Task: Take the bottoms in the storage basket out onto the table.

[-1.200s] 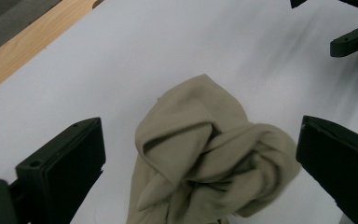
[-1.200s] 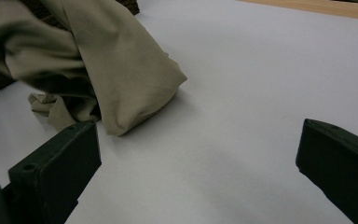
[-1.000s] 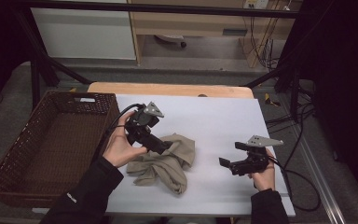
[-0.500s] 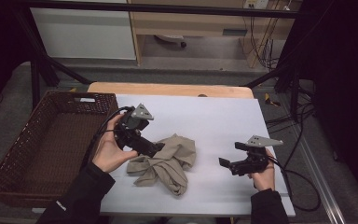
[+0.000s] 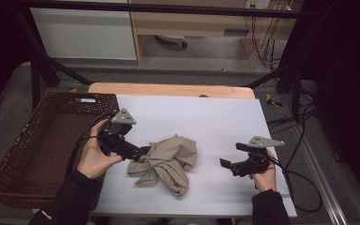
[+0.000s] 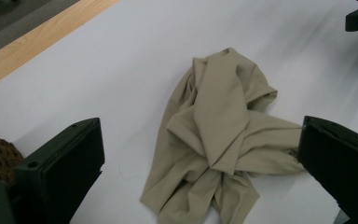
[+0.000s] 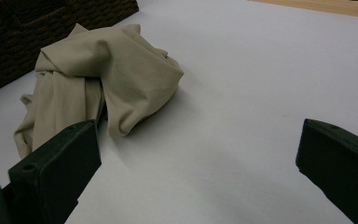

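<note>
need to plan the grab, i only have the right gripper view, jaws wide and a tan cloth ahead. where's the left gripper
Observer: The left gripper is at the cloth's left edge, by the high view.
Operator: is it open
Observer: Yes. In the left gripper view its jaws stand wide apart with the cloth between them, not pinched.
Operator: what's the dark woven thing behind the cloth
Observer: A brown wicker basket at the table's left side, with nothing visible inside it.
Operator: how does my gripper sit
Observer: The right gripper is to the right of the cloth, with bare white table between them.
</note>
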The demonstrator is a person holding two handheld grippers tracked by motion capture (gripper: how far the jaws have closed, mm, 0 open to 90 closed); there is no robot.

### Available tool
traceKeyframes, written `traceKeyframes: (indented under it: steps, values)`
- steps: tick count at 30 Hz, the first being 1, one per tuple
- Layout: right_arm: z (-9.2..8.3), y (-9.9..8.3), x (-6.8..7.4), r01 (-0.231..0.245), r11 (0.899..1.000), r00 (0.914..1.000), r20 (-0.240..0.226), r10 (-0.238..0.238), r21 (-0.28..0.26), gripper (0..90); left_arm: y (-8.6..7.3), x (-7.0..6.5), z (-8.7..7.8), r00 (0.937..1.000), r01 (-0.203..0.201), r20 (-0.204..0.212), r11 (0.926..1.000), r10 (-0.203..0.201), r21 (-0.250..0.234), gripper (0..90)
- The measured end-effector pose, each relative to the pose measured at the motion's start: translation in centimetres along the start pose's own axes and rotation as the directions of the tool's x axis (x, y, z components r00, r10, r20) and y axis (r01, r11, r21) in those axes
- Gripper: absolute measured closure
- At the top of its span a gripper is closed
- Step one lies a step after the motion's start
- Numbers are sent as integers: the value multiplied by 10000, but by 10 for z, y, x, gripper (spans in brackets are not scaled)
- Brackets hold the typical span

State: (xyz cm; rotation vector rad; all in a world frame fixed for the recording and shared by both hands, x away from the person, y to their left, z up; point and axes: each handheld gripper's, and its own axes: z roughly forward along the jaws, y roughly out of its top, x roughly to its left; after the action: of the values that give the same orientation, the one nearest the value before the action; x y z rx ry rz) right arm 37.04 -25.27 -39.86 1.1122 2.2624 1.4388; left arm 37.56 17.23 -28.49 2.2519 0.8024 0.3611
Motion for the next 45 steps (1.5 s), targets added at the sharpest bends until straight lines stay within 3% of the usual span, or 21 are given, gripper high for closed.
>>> traceKeyframes:
  steps: [21, 45]
  values:
    - [-2, 0, 0, -14, 10000, 10000, 34, 14, -22, 4, -41, 18, -16, 9984, 220, -518, 9997, -227, -134, 5]
    - [-2, 0, 0, 46, 10000, 10000, 53, -47, 30, 4, -97, 41, -23, 9915, 894, -893, 9939, -950, -652, 5]
